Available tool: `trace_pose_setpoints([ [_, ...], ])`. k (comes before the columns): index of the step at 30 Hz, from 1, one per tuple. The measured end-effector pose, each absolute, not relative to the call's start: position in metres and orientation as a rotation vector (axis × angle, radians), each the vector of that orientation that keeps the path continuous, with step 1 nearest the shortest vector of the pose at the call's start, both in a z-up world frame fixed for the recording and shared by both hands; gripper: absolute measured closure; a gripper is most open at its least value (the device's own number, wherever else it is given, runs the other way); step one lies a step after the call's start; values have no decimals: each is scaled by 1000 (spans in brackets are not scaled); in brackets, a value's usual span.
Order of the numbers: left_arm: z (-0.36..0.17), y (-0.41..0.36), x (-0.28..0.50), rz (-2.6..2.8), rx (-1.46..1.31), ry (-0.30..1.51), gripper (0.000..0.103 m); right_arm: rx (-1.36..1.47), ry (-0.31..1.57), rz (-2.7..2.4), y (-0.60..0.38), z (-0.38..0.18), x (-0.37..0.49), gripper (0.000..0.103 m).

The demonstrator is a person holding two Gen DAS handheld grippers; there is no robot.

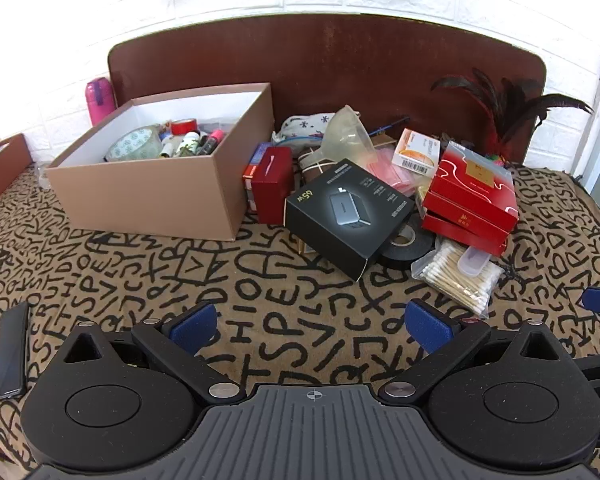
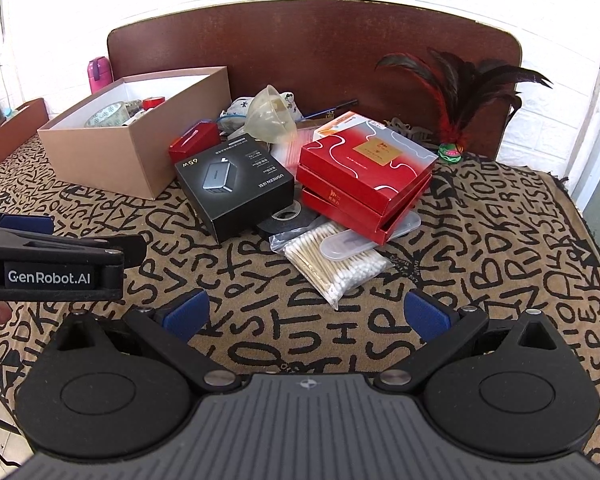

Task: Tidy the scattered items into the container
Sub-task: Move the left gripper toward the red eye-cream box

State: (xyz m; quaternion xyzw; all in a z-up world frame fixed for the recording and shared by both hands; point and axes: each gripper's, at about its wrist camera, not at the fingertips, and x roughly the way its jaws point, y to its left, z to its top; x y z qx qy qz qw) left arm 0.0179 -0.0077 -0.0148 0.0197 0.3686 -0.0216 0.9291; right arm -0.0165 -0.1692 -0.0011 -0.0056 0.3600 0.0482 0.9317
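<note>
Nearest me, the left gripper [image 1: 312,326] and right gripper [image 2: 306,316] hover over the lettered cloth [image 1: 228,304], jaws spread wide with nothing between them. Beyond lie a cotton-swab bag [image 2: 332,262], a black charger box [image 1: 348,216] and stacked red boxes [image 2: 364,176]; farther left stands the cardboard container [image 1: 148,196], already holding tape rolls and small bottles.

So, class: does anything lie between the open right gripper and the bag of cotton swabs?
Nothing visible does. Only bare patterned cloth separates the right gripper from the bag of cotton swabs. A clear plastic case rests on the bag's far part, and red boxes overlap that case.
</note>
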Motion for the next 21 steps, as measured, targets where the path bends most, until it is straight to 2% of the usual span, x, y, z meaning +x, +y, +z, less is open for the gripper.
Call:
trace_pose_setpoints([
  [21, -10, -53, 88, -141, 96, 765, 0, -3, 654, 109, -218, -19, 36, 2],
])
